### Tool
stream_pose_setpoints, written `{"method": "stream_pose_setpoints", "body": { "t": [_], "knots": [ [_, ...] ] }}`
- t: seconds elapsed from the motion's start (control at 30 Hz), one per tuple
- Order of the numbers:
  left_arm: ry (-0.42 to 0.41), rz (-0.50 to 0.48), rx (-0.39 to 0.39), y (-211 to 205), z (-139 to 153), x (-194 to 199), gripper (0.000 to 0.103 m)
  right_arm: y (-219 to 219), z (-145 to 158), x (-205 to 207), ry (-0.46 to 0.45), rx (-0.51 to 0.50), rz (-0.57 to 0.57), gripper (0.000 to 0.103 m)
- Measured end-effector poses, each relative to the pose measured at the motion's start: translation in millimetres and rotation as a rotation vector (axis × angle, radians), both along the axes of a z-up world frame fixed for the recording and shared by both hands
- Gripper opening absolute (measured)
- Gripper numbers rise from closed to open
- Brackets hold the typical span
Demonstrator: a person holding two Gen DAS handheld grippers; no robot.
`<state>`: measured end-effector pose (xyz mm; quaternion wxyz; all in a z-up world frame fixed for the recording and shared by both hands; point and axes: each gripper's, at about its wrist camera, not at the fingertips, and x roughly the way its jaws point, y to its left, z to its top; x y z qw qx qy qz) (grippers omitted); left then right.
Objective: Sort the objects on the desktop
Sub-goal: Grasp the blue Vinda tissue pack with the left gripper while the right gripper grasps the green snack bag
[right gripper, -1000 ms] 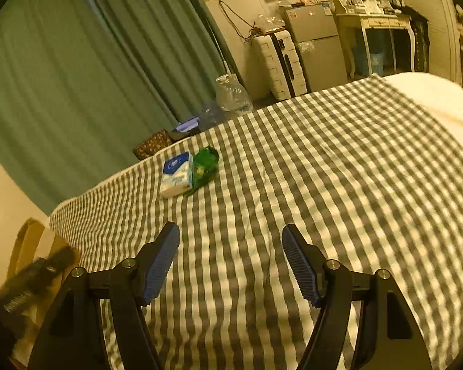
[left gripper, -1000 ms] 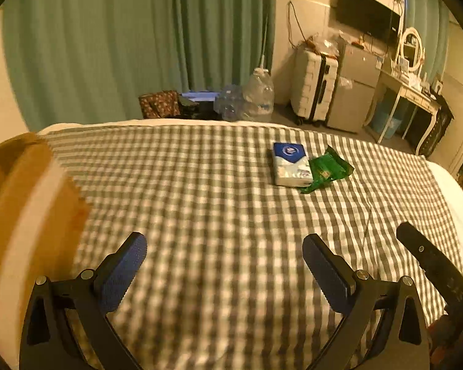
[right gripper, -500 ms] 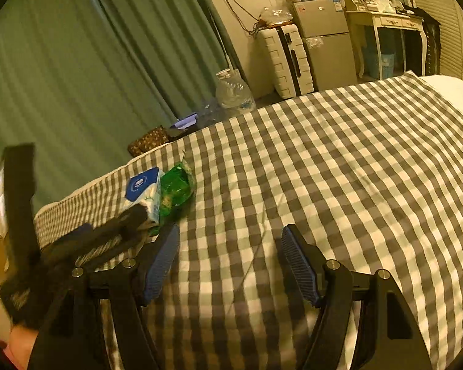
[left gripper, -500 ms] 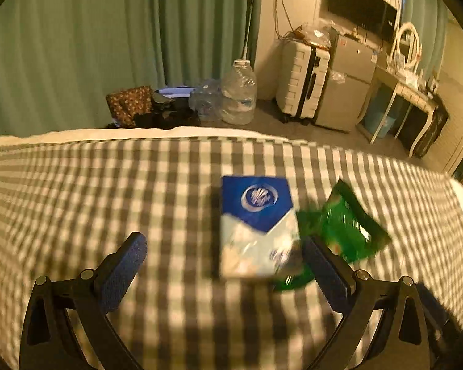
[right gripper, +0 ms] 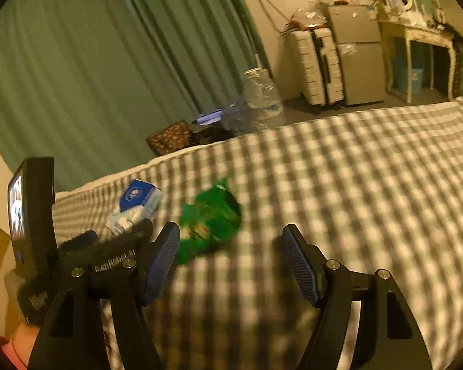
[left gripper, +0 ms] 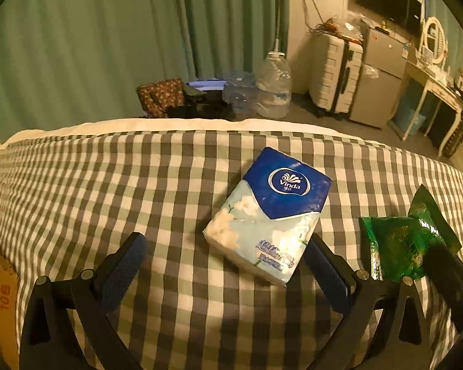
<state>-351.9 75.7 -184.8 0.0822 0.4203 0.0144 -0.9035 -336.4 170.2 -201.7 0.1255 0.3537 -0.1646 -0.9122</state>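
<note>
Both hand-held grippers gaping, empty: left (left gripper: 227, 273) nearing blue-white plastic-wrapped tissue pack (left gripper: 267, 214) — soft, light; pinching long sides. Right (right gripper: 231, 262) facing crinkly green snack pouch (right gripper: 211, 220), slippery.

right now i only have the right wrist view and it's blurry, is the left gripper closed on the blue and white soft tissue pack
Observer: No. The left gripper is open. The blue and white soft tissue pack lies flat between its fingers, close to the right-hand one and far from the other.
Operator: does the pack touch the green crinkly plastic snack packet
Observer: No. The green crinkly plastic snack packet lies apart from it, to its right, with a strip of grey and white checked cloth between them.
</note>
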Motion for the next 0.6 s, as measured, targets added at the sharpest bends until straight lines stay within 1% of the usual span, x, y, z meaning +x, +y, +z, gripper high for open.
{"method": "stream_pose_setpoints", "body": {
  "t": [0.1,0.13,0.17,0.2,0.23,0.27,0.3,0.37,0.47,0.53,0.6],
  "knots": [
    [0.017,-0.036,-0.007,0,-1,-5,0.103,-6,-7,-13,-0.015,-0.039,0.002,0.069],
    [0.024,-0.049,-0.011,2,0,-7,0.103,-7,-10,-16,-0.015,-0.046,0.004,0.065],
    [0.027,-0.07,-0.005,3,0,-14,0.1,-10,-11,-19,-0.021,-0.043,0.015,0.05],
    [0.023,-0.088,0.002,6,1,-24,0.09,-11,-13,-20,-0.031,-0.035,0.021,0.041],
    [0.016,-0.103,0.007,8,0,-28,0.083,-12,-14,-19,-0.038,-0.028,0.027,0.033],
    [0.021,-0.12,0.015,10,2,-30,0.066,-12,-13,-17,-0.027,-0.027,0.031,0.033],
    [0.035,-0.139,0.013,14,5,-29,0.059,-11,-12,-15,-0.02,-0.025,0.033,0.033],
    [0.025,-0.166,-0.008,23,8,-33,0.056,-9,-7,-9,-0.005,0.003,0.023,0.032],
    [0.005,-0.176,0.006,23,14,-30,0.055,-2,1,2,0.004,0.006,0.002,0.032],
    [0.011,-0.166,0.014,18,23,-21,0.055,2,6,7,-0.006,0.006,-0.01,0.032],
    [0.022,-0.158,0.01,11,35,-3,0.055,1,8,15,-0.03,0.028,-0.007,0.032]
  ]
}}
